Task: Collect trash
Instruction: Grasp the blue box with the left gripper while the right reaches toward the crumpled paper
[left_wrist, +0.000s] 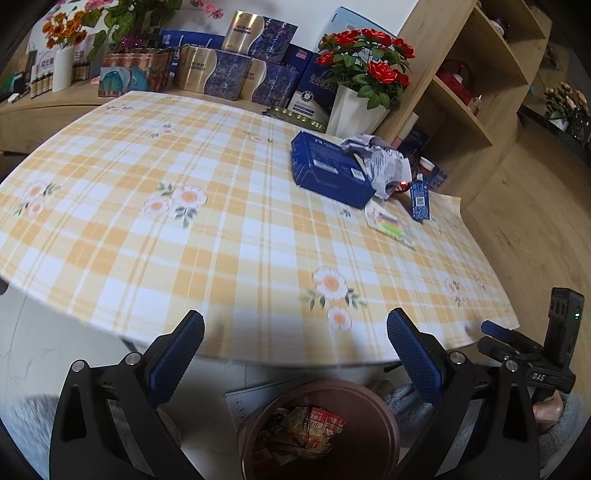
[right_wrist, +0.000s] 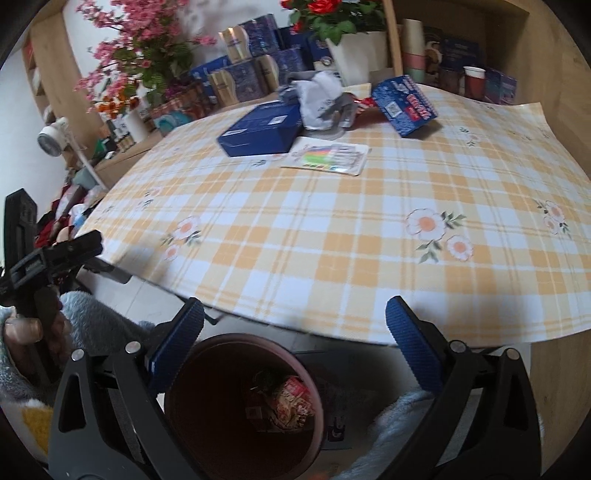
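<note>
A brown round bin (left_wrist: 373, 402) (right_wrist: 229, 406) stands on the floor under the table's near edge, with red wrappers (left_wrist: 317, 430) (right_wrist: 293, 402) inside. On the checked tablecloth (left_wrist: 184, 236) (right_wrist: 332, 236) far side lie a large blue box (left_wrist: 328, 171) (right_wrist: 262, 129), crumpled grey paper (left_wrist: 384, 158) (right_wrist: 321, 99), a small blue carton (left_wrist: 419, 199) (right_wrist: 404, 105) and a flat colourful packet (left_wrist: 389, 223) (right_wrist: 327, 157). My left gripper (left_wrist: 295, 339) hangs open over the bin, empty. My right gripper (right_wrist: 295, 328) is open too, above the bin, holding nothing.
Gift boxes (left_wrist: 236, 70), a white pot of red roses (left_wrist: 354, 107) (right_wrist: 354, 55) and pink flowers (right_wrist: 144, 48) crowd the back ledge. Wooden shelves (left_wrist: 476, 74) stand at the right. The other gripper (left_wrist: 532, 354) (right_wrist: 44, 266) shows in each view, held by a hand in a fluffy sleeve (right_wrist: 92, 325).
</note>
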